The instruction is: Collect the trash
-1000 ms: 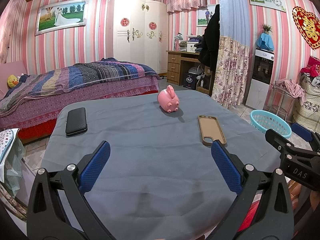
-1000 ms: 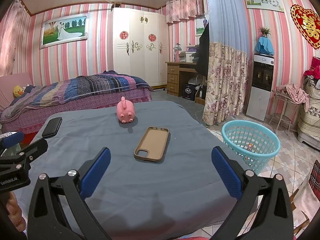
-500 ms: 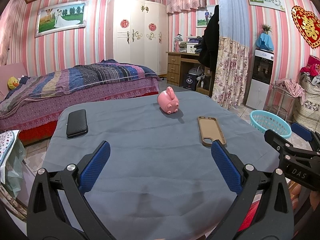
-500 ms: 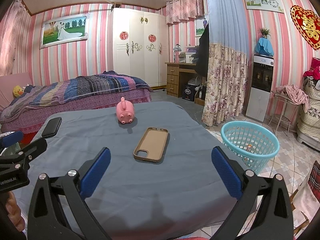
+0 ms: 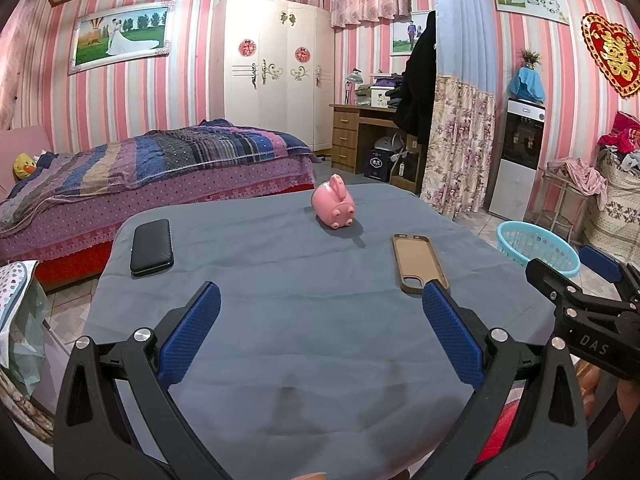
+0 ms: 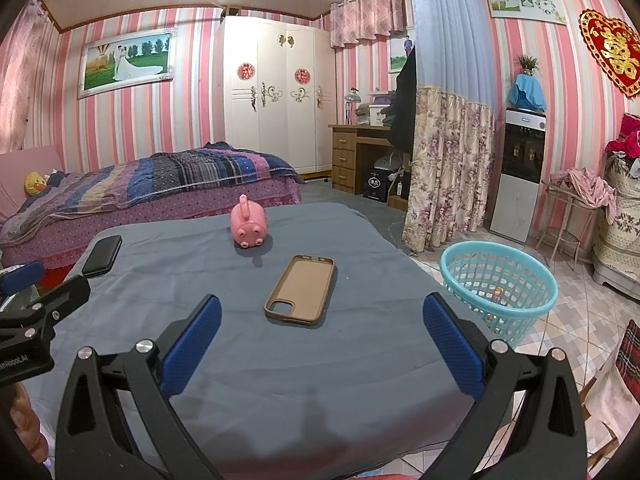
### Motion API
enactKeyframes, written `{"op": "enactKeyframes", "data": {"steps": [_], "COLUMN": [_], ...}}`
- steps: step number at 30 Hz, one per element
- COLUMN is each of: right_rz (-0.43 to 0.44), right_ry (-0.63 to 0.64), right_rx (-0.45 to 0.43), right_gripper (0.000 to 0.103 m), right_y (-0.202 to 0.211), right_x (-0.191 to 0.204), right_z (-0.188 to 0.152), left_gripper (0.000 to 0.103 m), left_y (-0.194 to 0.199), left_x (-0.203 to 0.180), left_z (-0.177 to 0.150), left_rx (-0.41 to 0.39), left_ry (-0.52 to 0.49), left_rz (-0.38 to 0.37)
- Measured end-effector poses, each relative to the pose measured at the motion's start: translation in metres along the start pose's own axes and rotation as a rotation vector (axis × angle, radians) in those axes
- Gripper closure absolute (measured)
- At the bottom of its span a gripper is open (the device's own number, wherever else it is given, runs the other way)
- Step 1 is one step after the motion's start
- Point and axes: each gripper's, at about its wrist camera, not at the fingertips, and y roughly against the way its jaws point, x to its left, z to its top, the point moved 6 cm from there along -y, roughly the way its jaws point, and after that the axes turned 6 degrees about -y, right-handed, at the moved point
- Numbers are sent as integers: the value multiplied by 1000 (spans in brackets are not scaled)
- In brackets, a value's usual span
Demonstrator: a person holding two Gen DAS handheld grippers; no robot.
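A grey-blue cloth covers the table (image 5: 280, 320) (image 6: 320, 360). On it sit a pink pig-shaped toy (image 5: 333, 207) (image 6: 248, 226), a brown phone case (image 5: 418, 262) (image 6: 301, 289) lying face up, and a black phone (image 5: 152, 246) (image 6: 102, 255) at the left. A turquoise mesh basket (image 6: 498, 285) (image 5: 538, 247) stands on the floor to the right of the table, with a small item inside. My left gripper (image 5: 320, 320) and right gripper (image 6: 322, 322) both hover open over the near edge of the table, with nothing between their fingers. No loose trash shows on the cloth.
A bed (image 5: 140, 176) with a striped blanket lies behind the table. A wardrobe (image 5: 276, 72), a desk (image 5: 360, 136), a floral curtain (image 6: 448, 168) and a water dispenser (image 6: 520, 176) line the back. A bag-lined bin (image 5: 16, 320) stands at the table's left.
Both views have drifted very slightly; the objects on the table keep their places and both grippers stay open.
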Motion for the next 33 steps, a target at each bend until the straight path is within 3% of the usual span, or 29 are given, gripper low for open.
{"op": "enactKeyframes", "data": {"steps": [33], "right_rz": [-3], "right_ry": [1], "right_rx": [4], "right_gripper": [5], "right_y": [1], "right_x": [0], "right_z": [-2], "left_gripper": [5], "left_y": [-3], "left_x": [2], "left_z": [-1], "left_rx": [5], "left_ry": [-5], "left_rz": [2]}}
